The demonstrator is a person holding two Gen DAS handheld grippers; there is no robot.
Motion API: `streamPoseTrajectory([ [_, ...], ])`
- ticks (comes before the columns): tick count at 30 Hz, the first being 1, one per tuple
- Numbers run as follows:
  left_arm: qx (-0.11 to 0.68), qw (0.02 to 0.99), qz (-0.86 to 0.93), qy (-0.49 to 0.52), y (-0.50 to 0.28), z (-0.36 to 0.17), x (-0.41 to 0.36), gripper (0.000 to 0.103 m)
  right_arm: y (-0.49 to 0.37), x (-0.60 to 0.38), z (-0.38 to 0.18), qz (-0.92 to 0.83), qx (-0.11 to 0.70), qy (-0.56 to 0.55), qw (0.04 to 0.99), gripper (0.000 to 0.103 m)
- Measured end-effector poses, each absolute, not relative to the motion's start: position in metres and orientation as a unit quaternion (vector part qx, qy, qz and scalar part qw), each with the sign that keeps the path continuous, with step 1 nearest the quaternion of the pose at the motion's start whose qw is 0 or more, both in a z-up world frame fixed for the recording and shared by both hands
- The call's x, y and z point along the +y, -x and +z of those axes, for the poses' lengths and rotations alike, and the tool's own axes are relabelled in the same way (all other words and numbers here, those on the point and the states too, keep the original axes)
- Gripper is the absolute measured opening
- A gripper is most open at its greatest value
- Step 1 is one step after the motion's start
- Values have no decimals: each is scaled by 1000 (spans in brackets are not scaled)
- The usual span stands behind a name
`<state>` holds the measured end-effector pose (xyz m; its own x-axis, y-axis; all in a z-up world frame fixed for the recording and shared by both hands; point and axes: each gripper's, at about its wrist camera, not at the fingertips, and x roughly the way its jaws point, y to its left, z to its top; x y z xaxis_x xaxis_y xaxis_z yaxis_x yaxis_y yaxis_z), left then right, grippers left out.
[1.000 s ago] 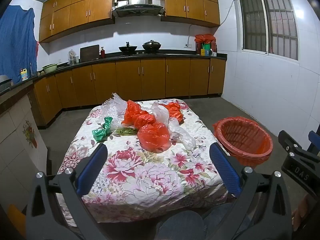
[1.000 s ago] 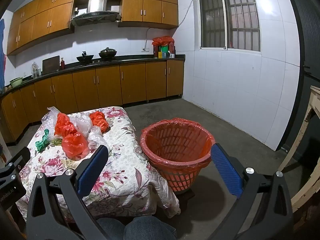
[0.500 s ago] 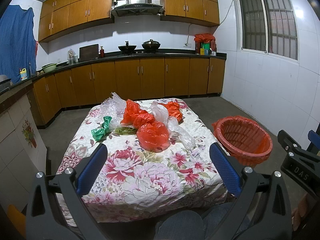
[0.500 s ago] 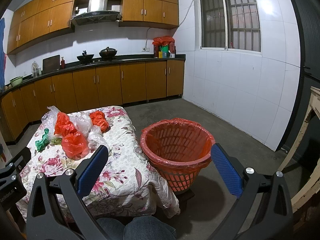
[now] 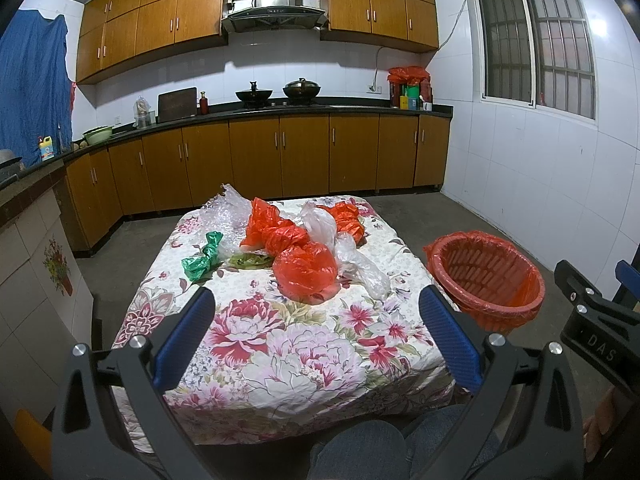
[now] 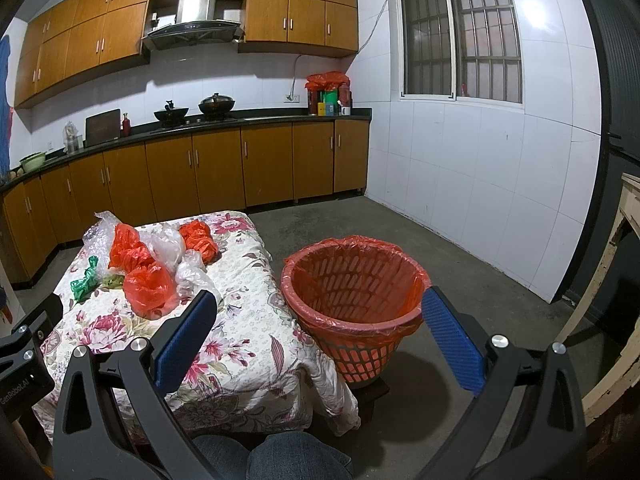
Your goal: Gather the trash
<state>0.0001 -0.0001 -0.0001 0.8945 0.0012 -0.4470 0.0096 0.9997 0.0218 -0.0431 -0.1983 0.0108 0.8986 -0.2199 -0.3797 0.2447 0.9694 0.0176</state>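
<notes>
crumpled plastic bags, red, clear and green, are lying heaped on the floral table. red-lined basket is standing on the floor just beside it. left gripper and right gripper are both hanging spread wide, holding nothing.

This is a home kitchen. Wooden wall cabinets and a steel range hood run across 12 o'clock above a dark bench carrying two lidded woks. Base cupboards line the white-tiled walls, with a barred window at 2 o'clock.
</notes>
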Motion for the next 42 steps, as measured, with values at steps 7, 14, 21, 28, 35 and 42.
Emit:
streamPoseTrajectory([
  [7,230,973,-2,-11,0,0,0,99,42,-196,10,-119,192,-31,974,101],
  [14,231,973,-2,-11,0,0,0,99,42,-197,10,-120,192,-32,974,101],
  [21,231,973,-2,-12,0,0,0,99,42,-197,10,-119,192,-30,974,101],
  [28,232,973,-2,-11,0,0,0,99,42,-198,9,-119,192,-30,974,101],
  [35,232,973,-3,-11,0,0,0,99,42,-198,8,-120,193,-30,973,101],
  [42,232,973,-2,-11,0,-1,0,99,42,-198,8,-120,193,-31,973,101],
])
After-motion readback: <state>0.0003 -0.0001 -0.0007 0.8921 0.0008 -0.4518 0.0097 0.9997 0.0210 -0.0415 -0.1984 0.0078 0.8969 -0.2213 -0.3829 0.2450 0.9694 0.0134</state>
